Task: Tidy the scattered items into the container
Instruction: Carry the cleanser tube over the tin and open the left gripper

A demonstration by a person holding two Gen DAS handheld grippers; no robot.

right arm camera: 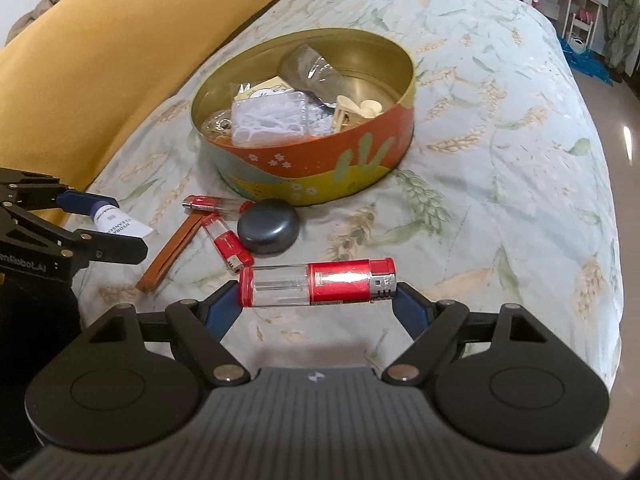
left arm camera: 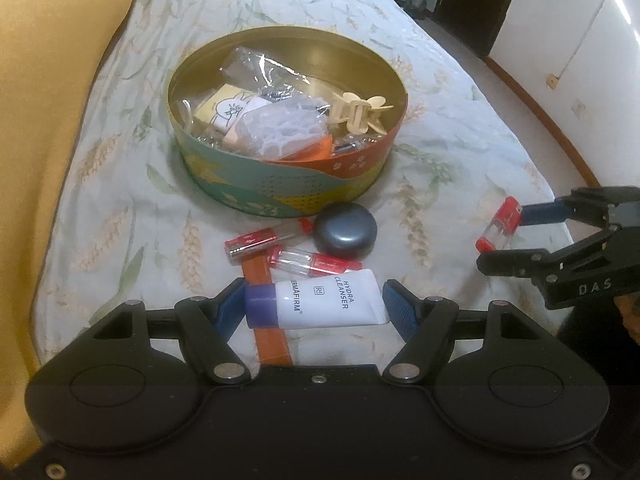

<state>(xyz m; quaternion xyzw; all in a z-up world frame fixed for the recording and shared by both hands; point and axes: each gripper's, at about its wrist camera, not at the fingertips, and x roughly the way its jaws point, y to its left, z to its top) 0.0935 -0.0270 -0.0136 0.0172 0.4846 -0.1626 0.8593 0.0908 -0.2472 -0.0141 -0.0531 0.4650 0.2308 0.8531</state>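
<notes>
A round decorated tin (left arm camera: pixel 280 188) (right arm camera: pixel 320 176) sits on the bed, holding several small items, among them a cream hair claw (left arm camera: pixel 358 112) and a clear plastic packet (left arm camera: pixel 280 130). My left gripper (left arm camera: pixel 314 306) is shut on a white cleanser tube with a purple cap (left arm camera: pixel 320 304) (right arm camera: pixel 120 224), held end to end above the bed. My right gripper (right arm camera: pixel 318 296) is shut on a red-and-clear lighter (right arm camera: pixel 316 282) (left arm camera: pixel 498 222). On the bed lie two more red lighters (left arm camera: pixel 256 240) (left arm camera: pixel 316 262), a dark round case (left arm camera: pixel 345 233) (right arm camera: pixel 268 226) and an orange strap (left arm camera: pixel 266 312) (right arm camera: pixel 172 252).
A yellow cushion (left arm camera: pixel 52 100) (right arm camera: pixel 100 60) runs along the left side of the bed. The bedspread (left arm camera: pixel 460 140) drops off at the right edge to a floor. A white wall (left arm camera: pixel 580 40) and furniture (right arm camera: pixel 568 4) stand beyond.
</notes>
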